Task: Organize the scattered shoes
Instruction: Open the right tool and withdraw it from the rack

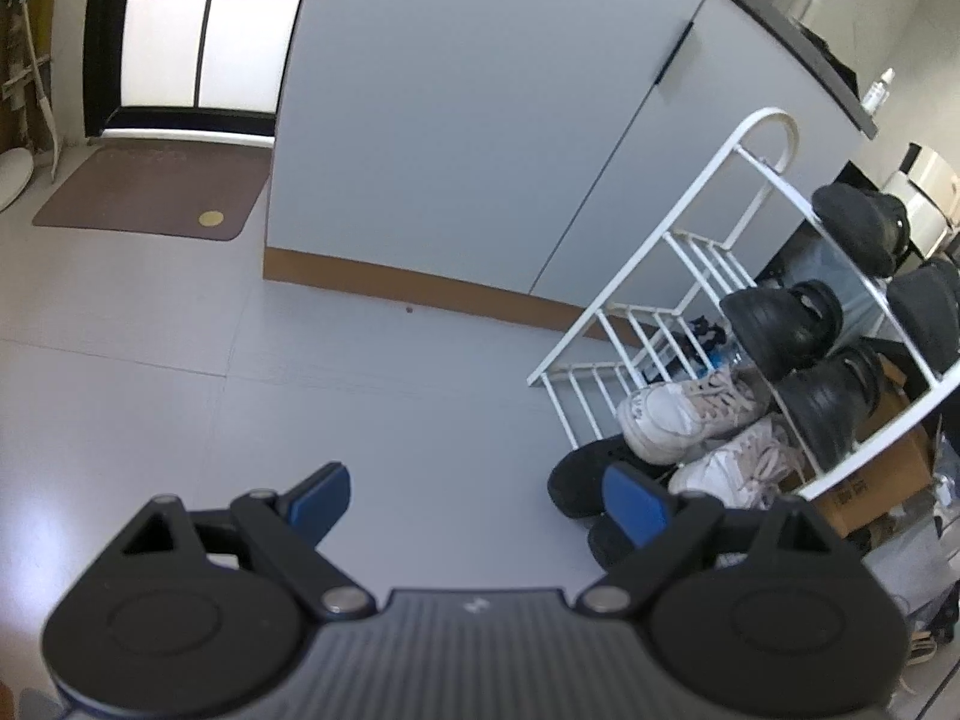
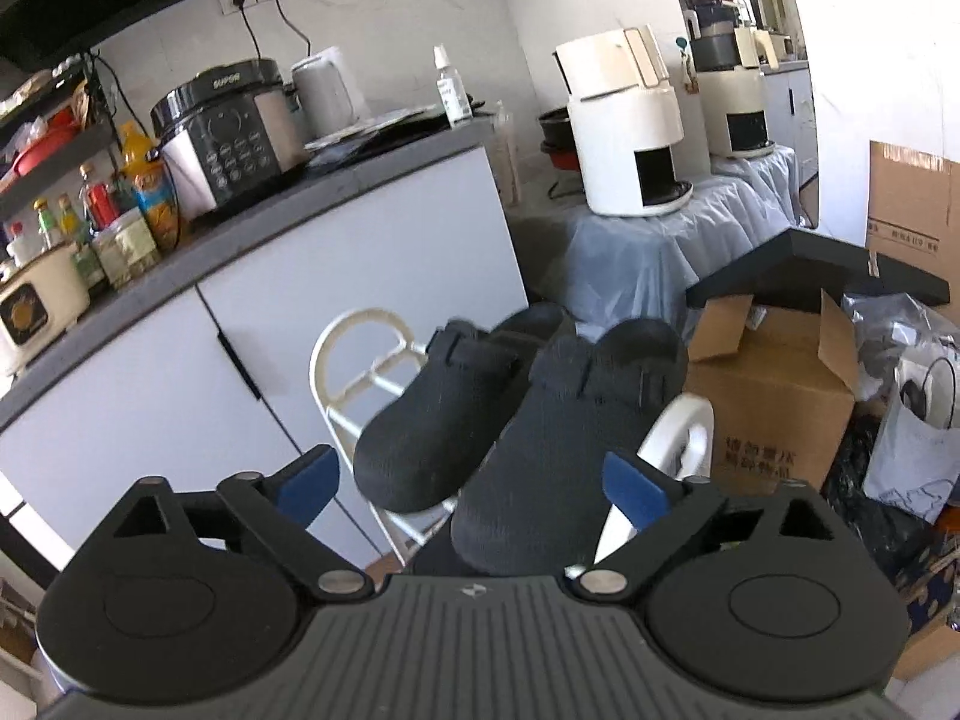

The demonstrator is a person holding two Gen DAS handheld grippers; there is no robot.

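Observation:
In the left wrist view a white shoe rack (image 1: 690,234) stands tilted at the right, against a grey cabinet. Black shoes (image 1: 780,324) sit on its upper shelves, with a pair of white sneakers (image 1: 678,414) lower down. One black shoe (image 1: 585,480) lies on the floor beside them, just behind the right pad of my left gripper (image 1: 477,504), which is open and holds nothing. In the right wrist view two black clogs (image 2: 444,414) rest side by side on the rack's top (image 2: 360,354). My right gripper (image 2: 474,492) is open, its fingers standing either side of the clogs' toes.
A brown doormat (image 1: 150,192) lies before a door at the far left, across pale floor. An open cardboard box (image 2: 774,384), bags and a draped table with white appliances (image 2: 624,126) crowd the rack's right side. A counter with a rice cooker (image 2: 228,132) runs behind.

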